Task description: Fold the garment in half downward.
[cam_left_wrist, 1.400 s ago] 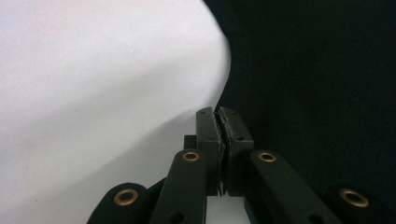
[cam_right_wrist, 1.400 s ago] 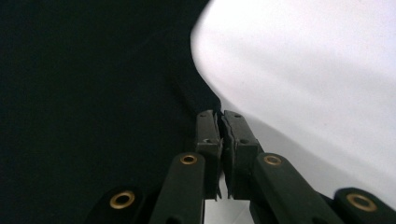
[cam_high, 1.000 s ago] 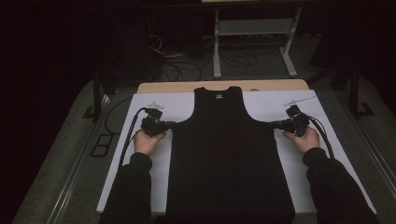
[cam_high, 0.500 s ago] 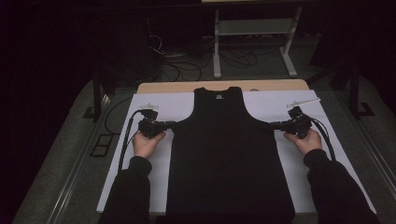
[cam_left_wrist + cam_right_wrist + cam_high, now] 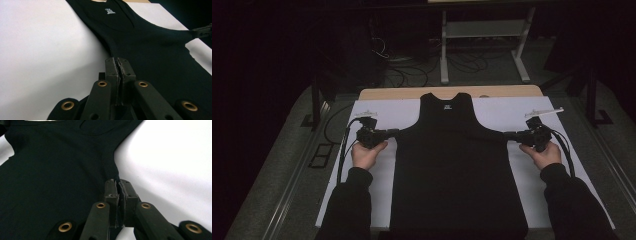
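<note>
Black knit fabric is clamped in both of my claws. My left gripper (image 5: 393,132) is closed tight on the edge of the black tank top (image 5: 457,170) at the bottom of its left armhole; in the left gripper view the jaws meet with only the cloth pinched between them. My right gripper (image 5: 508,135) is closed the same way on the opposite armhole edge.

Change since a second ago: my right hand (image 5: 542,152) has drawn outward and slightly upward, away from the garment's centre. My left hand (image 5: 364,152) has held its position. Neither grip has altered.

Effect: the fabric now runs taut between the two pinch points, pulled into a small peak at each claw. I judge this to be the spreading step, flattening the chest panel.

Location of the garment: it lies face up on the white sheet (image 5: 362,170) covering the table, neck opening away from me, hem at the near edge, centred between my forearms.

Judged next requirement: lower both edges evenly onto the sheet before releasing, otherwise the stretch may spring back into wrinkles.
</note>
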